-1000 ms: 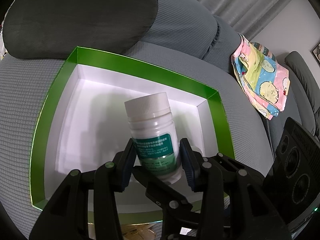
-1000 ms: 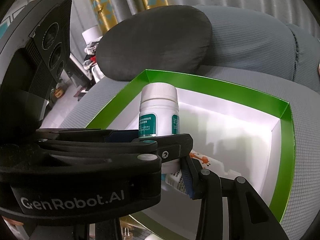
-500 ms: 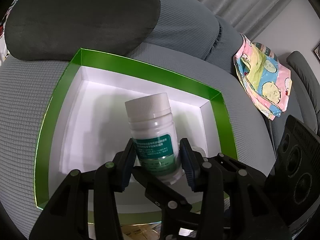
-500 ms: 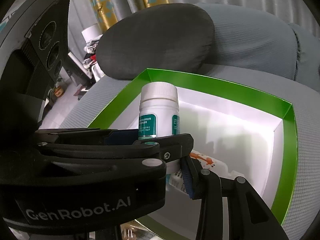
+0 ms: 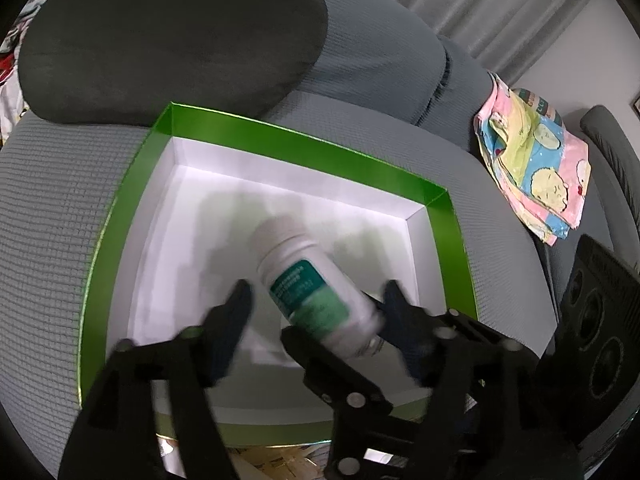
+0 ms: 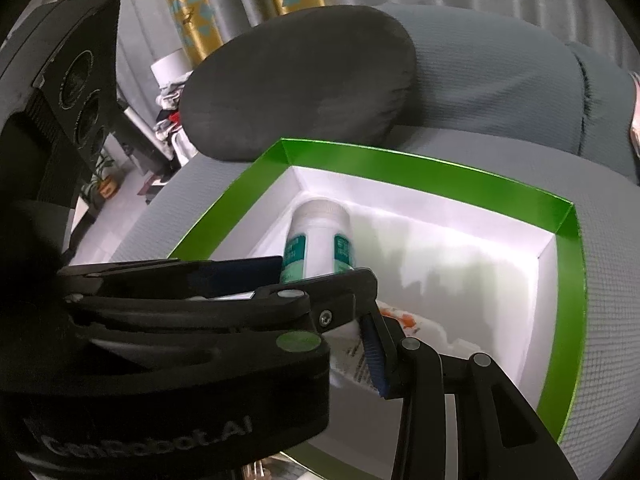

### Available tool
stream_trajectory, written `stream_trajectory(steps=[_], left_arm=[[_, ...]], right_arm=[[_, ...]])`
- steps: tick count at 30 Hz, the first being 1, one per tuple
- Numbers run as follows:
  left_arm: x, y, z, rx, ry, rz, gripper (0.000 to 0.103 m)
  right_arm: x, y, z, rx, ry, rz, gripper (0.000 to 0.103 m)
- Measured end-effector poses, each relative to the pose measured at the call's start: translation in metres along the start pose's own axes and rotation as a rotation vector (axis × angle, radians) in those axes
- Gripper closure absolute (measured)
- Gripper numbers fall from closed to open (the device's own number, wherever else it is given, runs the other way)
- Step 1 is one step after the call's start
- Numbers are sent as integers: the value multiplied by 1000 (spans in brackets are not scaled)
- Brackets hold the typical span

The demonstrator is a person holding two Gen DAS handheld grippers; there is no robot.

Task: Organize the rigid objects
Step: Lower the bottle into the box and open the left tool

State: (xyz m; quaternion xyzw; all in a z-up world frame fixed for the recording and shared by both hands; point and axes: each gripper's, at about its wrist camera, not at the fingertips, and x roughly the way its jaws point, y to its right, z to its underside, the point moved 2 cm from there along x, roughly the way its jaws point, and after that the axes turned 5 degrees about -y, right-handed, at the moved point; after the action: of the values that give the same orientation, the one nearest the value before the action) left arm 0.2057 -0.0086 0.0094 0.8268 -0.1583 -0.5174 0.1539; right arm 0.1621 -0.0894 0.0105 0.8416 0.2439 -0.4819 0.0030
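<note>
Pill bottle (image 5: 316,288) tipping over inside green box (image 5: 288,142) on the sofa; my left gripper (image 5: 316,312) is opening, pads off it. Right gripper (image 6: 320,312) clamped on a white packet (image 6: 356,354). Drop step; next, place the packet.

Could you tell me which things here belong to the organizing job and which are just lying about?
Job:
- white pill bottle, tipping between the opening left gripper jaws
- green box
- white packet in the right gripper

Lying about:
- patterned cloth
- dark cushion
</note>
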Motion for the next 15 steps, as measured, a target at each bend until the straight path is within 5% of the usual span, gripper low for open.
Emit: stream_trajectory(steps=[15], left_arm=[[-55, 17, 34, 71, 140, -123, 14]], right_arm=[[-74, 15, 38, 33, 106, 58, 42]])
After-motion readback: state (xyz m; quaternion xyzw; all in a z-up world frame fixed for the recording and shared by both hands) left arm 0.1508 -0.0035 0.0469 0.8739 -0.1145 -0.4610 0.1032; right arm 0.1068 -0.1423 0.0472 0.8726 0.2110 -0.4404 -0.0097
